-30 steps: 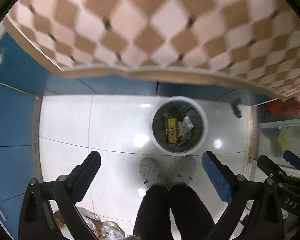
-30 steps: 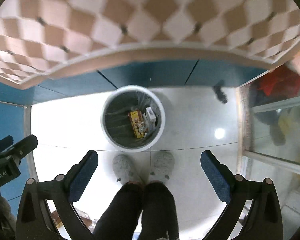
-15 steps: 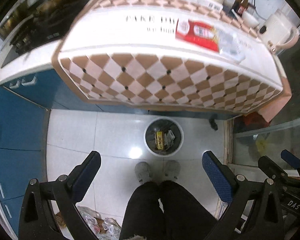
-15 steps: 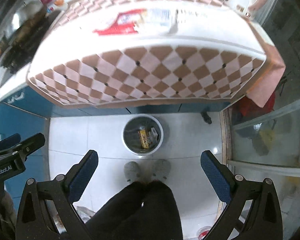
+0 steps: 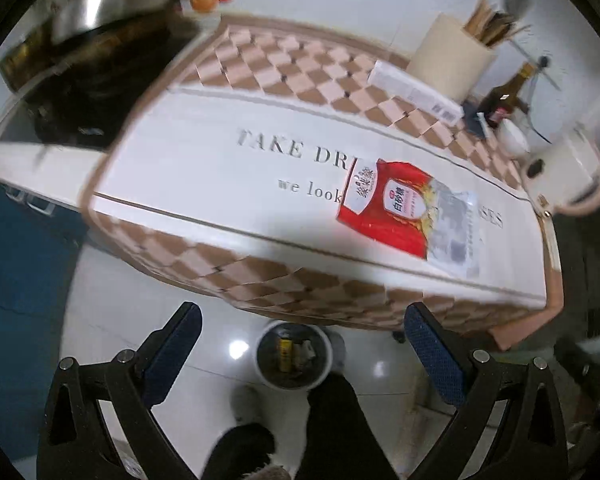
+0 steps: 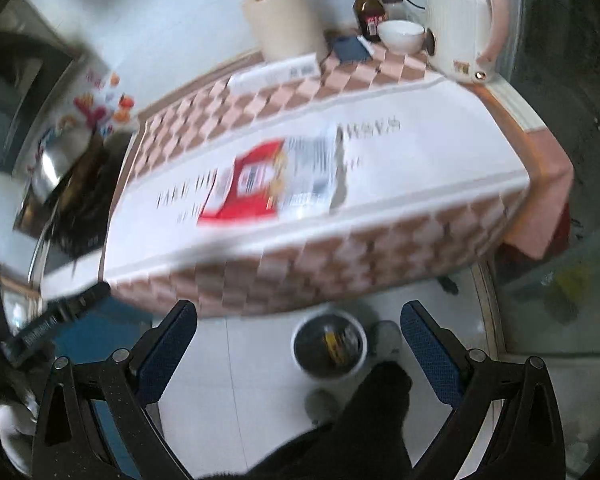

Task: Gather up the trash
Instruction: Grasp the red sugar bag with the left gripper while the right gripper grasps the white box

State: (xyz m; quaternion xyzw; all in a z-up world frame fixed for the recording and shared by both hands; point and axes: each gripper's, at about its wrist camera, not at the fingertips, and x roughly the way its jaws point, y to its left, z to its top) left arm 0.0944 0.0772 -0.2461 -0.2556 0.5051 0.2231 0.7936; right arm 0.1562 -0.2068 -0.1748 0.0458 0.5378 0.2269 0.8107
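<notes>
1. Clearly, the next piece of trash is the red and clear sugar bag point(image 5: 408, 216), lying flat on the white middle of the tablecloth point(image 5: 220, 176), toward its 3 o'clock end, well apart from the waste bin point(image 5: 295, 354) on the floor below the table's near edge.
2. I judge the bag to be light, limp and slick: thin printed film, seemingly empty, that would crumple and not hold its shape. Lying flat, it offers no raised lip; I would pinch a corner or its near edge, pressing down so the film bunches between my pads.
3. My left gripper point(image 5: 300, 344) is empty, jaws wide apart, tilted steeply downward from above the table's near edge; the bag sits at about 1 o'clock from it.
4. My right gripper point(image 6: 298, 340) also holds nothing; its jaws are wide but closing slightly, and it points steeply down too. In its blurred view the bag point(image 6: 272, 180) lies near 12 o'clock, the bin between the jaws far below.
</notes>
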